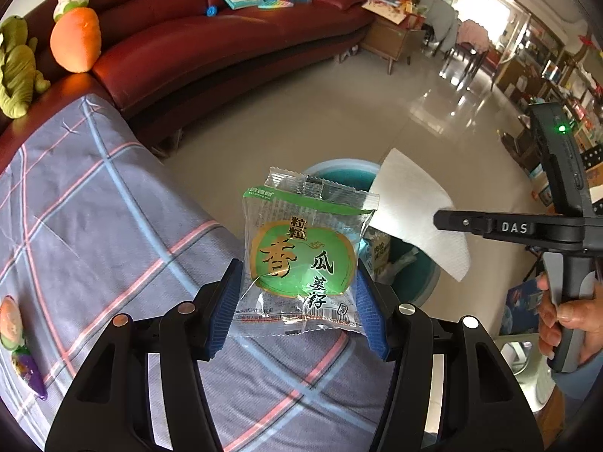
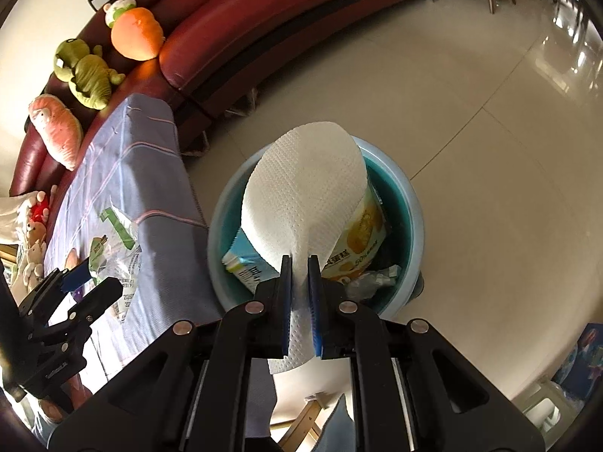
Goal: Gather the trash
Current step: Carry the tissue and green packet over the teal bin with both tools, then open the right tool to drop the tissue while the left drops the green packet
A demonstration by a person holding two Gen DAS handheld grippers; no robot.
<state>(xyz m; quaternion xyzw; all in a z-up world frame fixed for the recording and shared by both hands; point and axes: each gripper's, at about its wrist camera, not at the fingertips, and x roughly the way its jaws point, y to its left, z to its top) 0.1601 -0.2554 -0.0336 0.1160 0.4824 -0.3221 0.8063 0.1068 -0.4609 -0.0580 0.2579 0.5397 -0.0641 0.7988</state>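
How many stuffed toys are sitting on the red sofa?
4 that I can tell: a rabbit-in-carrot, a green crocodile, a pink one, and a small bear bunch. More may be hidden.

The bin (image 2: 410,222) stood on the floor (image 2: 490,150) just right of the cloth-covered seat (image 2: 150,173), cartons (image 2: 245,263) inside it; the sofa (image 2: 264,30) curved behind.

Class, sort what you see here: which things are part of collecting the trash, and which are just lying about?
Part of the job:
- snack wrapper in the left gripper
- paper towel in the right gripper
- bin, cartons already inside

Lying about:
- plush toys
- sofa
- checked cloth
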